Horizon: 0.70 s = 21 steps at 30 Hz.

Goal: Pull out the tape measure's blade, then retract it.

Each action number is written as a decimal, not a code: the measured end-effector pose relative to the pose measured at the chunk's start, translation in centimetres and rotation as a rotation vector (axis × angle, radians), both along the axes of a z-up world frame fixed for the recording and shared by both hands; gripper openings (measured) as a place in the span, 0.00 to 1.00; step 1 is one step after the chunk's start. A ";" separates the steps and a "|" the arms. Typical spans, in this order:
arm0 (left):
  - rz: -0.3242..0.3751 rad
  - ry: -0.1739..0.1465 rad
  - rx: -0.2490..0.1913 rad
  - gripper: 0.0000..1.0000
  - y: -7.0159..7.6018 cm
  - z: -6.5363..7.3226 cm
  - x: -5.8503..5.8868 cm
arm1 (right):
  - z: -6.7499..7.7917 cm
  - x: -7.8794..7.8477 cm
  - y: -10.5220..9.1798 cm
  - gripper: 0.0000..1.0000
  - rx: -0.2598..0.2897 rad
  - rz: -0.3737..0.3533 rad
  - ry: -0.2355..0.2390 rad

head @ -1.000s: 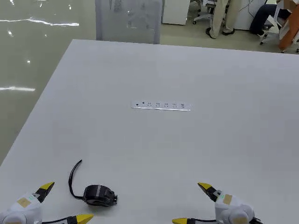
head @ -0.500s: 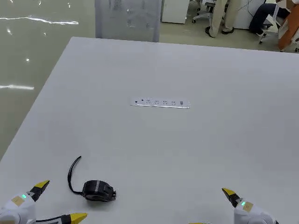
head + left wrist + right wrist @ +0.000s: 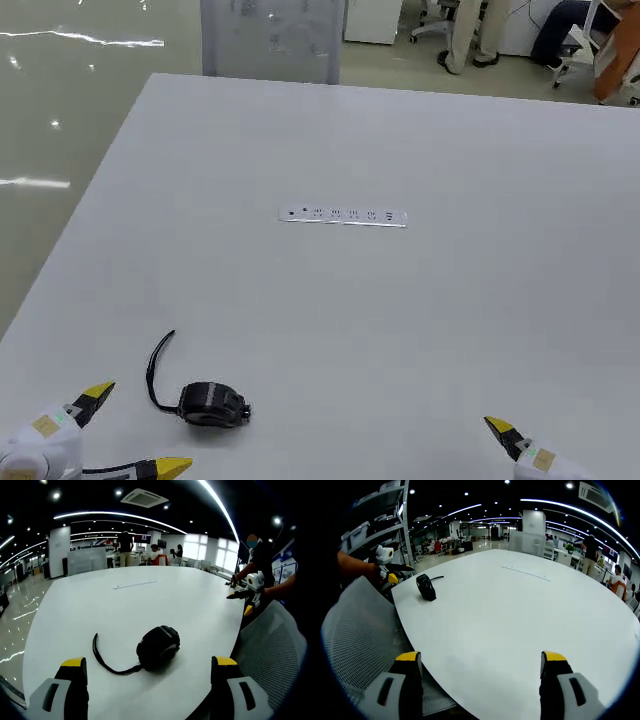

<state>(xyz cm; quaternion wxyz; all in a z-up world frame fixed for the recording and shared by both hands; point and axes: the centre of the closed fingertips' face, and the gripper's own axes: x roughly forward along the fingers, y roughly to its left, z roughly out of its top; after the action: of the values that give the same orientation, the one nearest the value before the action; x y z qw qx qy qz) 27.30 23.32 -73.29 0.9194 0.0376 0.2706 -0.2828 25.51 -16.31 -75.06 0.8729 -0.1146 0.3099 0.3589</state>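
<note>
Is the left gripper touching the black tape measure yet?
Apart. The left gripper view shows bare white table between the open jaws of the left gripper and the round black tape measure; the head view shows the same gap.

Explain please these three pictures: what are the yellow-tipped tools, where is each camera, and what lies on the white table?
No robot here: a person holds a two-jaw gripper in each hand; the yellow tips are the jaw ends. The rectangular picture comes from a camera on the person's head, looking down at the table. The two round pictures come from cameras on the left gripper and the right gripper, looking along their jaws. On the table lie a black tape measure with a wrist strap, just in front of the left gripper, and a row of sockets farther away. Both grippers are open and hold nothing.
</note>
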 end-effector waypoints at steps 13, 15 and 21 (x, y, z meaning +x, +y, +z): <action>-0.011 0.009 0.009 1.00 -0.3 0.2 -0.6 | -0.5 -0.4 0.0 1.00 0.003 0.009 0.012; -0.015 0.012 0.009 1.00 -0.3 0.0 -0.7 | -0.5 -0.4 -0.2 1.00 0.008 0.003 0.012; -0.022 0.025 0.010 1.00 -0.7 -0.4 -1.1 | -0.2 -0.2 -0.1 1.00 0.005 0.007 0.007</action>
<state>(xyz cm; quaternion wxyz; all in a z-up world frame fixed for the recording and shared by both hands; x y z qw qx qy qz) 26.22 22.57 -73.68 0.9126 0.0414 0.2829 -0.2922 25.32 -16.45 -75.29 0.8709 -0.1120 0.3119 0.3630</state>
